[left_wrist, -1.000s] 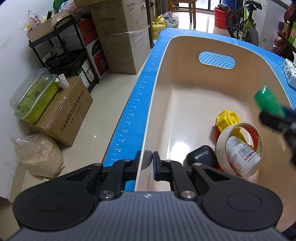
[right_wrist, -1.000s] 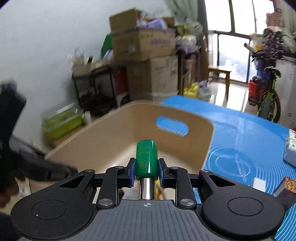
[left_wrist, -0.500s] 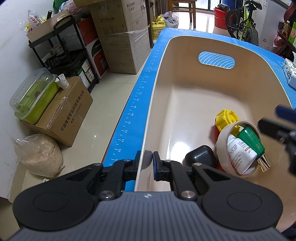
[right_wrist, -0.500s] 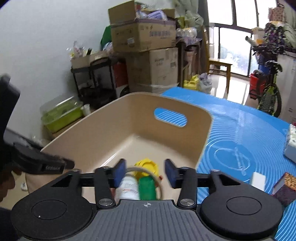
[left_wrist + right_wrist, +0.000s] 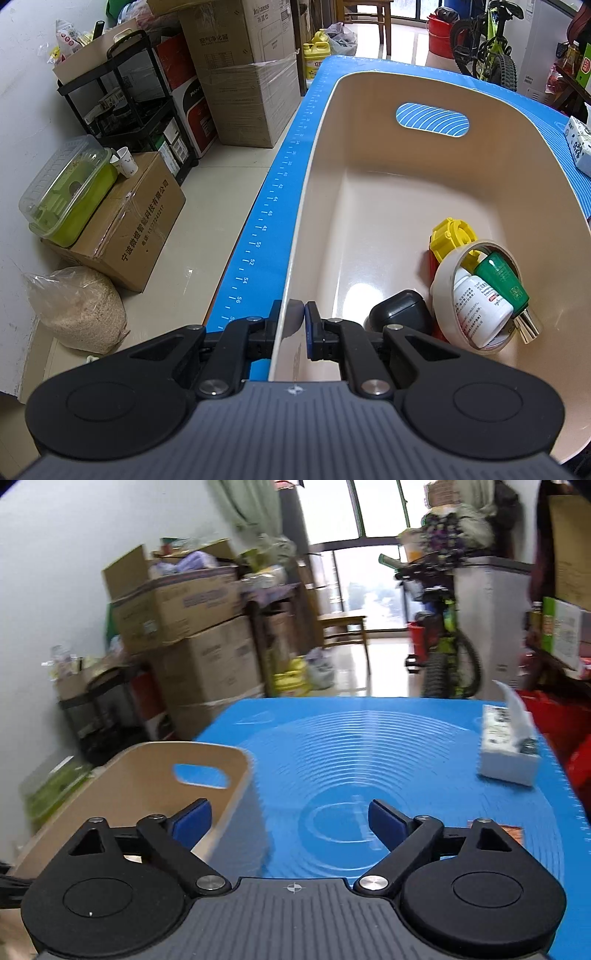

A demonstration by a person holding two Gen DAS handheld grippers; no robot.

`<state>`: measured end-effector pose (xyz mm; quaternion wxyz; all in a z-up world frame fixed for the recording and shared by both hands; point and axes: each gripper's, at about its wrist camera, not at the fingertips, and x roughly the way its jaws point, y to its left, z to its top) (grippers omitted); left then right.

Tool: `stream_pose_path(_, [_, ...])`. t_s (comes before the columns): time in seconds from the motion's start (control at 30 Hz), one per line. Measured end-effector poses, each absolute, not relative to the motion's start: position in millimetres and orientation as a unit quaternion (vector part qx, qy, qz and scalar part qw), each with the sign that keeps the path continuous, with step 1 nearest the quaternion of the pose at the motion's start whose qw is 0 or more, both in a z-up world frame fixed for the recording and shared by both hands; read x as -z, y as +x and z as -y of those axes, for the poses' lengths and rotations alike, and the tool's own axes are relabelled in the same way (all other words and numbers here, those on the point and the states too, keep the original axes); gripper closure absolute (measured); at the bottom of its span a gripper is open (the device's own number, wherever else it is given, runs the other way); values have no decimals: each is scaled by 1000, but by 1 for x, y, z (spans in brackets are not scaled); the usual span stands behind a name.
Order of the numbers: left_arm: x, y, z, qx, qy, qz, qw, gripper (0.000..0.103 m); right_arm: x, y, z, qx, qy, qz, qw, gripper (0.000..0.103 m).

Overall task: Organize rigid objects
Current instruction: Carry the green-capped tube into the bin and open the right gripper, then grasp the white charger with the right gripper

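Beige bin [image 5: 369, 206] wall is clamped by the left tool [image 5: 293, 325]; the right tool [image 5: 290, 821] gapes empty.

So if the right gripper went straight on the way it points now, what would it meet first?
Probably the blue mat. The right gripper is open and empty, aimed over bare mat just right of the bin. The tissue box sits off to the right of that line. The picture is blurred, so depth is uncertain.

Table [image 5: 388, 746] covered by a blue mat with white concentric rings and a ruler scale along its edge, beige bin [image 5: 236, 771] standing on it ahead-left of the right gripper [image 5: 290, 821], white tissue box [image 5: 508, 751] ahead to that gripper's right, small dark-red item [image 5: 511, 834] just right of it.
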<state>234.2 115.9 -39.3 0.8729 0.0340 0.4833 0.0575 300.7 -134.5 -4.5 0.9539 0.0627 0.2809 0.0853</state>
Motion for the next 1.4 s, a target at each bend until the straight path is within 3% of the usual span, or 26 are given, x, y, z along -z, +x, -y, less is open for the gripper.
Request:
stream_pose_path(0.6, [40, 233, -120, -59, 38, -485, 872, 89, 104, 344, 176, 42, 6, -363, 931, 11])
stream_pose_path(0.97, [41, 233, -120, -57, 39, -485, 872, 89, 119, 349, 168, 41, -14, -350, 936, 11])
stream_pose_path(1.03, [41, 232, -120, -56, 40, -485, 872, 89, 119, 351, 170, 38, 0, -349, 936, 19])
stream_pose_path(1.23, [41, 232, -119, -58, 41, -485, 872, 89, 114, 350, 160, 7, -7, -349, 937, 58])
stream_pose_path(1.4, [41, 232, -119, -59, 43, -485, 871, 89, 111, 347, 161, 5, 1, -357, 934, 60])
